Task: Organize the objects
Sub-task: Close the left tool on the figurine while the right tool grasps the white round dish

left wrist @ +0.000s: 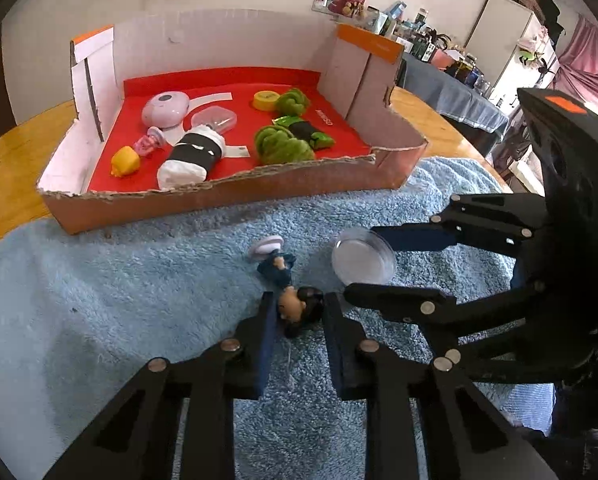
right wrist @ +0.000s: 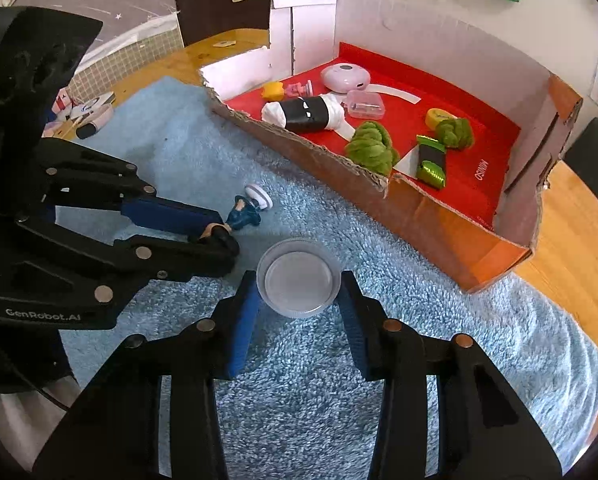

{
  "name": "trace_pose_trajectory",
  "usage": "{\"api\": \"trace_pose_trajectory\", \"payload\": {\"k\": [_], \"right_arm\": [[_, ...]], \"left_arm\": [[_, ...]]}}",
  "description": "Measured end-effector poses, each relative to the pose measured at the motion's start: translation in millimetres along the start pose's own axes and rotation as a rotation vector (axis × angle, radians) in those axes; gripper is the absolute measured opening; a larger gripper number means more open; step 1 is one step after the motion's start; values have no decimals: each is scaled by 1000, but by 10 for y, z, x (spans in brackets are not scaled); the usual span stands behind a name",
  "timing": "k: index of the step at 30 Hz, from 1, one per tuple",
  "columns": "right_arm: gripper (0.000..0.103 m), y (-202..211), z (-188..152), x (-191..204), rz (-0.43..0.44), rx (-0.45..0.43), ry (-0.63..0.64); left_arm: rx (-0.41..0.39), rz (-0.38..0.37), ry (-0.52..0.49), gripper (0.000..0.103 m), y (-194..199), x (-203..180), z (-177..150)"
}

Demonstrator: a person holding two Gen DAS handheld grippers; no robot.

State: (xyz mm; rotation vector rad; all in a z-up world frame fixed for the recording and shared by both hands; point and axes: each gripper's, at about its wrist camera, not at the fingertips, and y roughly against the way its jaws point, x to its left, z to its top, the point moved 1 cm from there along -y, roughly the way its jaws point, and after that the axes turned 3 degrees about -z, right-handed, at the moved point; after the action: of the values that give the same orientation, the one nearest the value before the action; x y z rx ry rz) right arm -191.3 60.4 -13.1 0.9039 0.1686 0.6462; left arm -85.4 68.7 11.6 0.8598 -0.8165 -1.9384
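A small figurine (left wrist: 287,288) in blue clothes with dark hair lies on the blue towel (left wrist: 119,320). My left gripper (left wrist: 299,308) has its jaws around the figurine's head and touches it; it shows the same way in the right wrist view (right wrist: 223,228), with the figurine (right wrist: 241,216). A clear round plastic container (right wrist: 299,278) sits on the towel between the pads of my right gripper (right wrist: 299,284), which close on its sides. The container also shows in the left wrist view (left wrist: 363,258), with the right gripper (left wrist: 363,262) around it.
A cut-down cardboard box (left wrist: 219,200) with a red floor stands behind the towel on a wooden table (left wrist: 11,168). It holds a pink case (left wrist: 165,108), a black-and-white roll (left wrist: 191,156), green yarn bundles (left wrist: 283,144), a yellow toy (left wrist: 125,162) and other small items.
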Motion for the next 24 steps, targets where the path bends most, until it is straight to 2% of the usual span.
{"api": "trace_pose_trajectory", "payload": {"k": [6, 15, 18, 24], "right_arm": [[39, 163, -42, 19, -39, -49, -63], [39, 652, -23, 67, -48, -180, -166], [39, 684, -18, 61, -78, -189, -170], [39, 682, -21, 78, -63, -181, -171]], "left_arm": [[-20, -8, 1, 24, 106, 8, -14], [-117, 6, -11, 24, 585, 109, 11], [-140, 17, -12, 24, 701, 169, 25], [-158, 23, 0, 24, 834, 272, 4]]}}
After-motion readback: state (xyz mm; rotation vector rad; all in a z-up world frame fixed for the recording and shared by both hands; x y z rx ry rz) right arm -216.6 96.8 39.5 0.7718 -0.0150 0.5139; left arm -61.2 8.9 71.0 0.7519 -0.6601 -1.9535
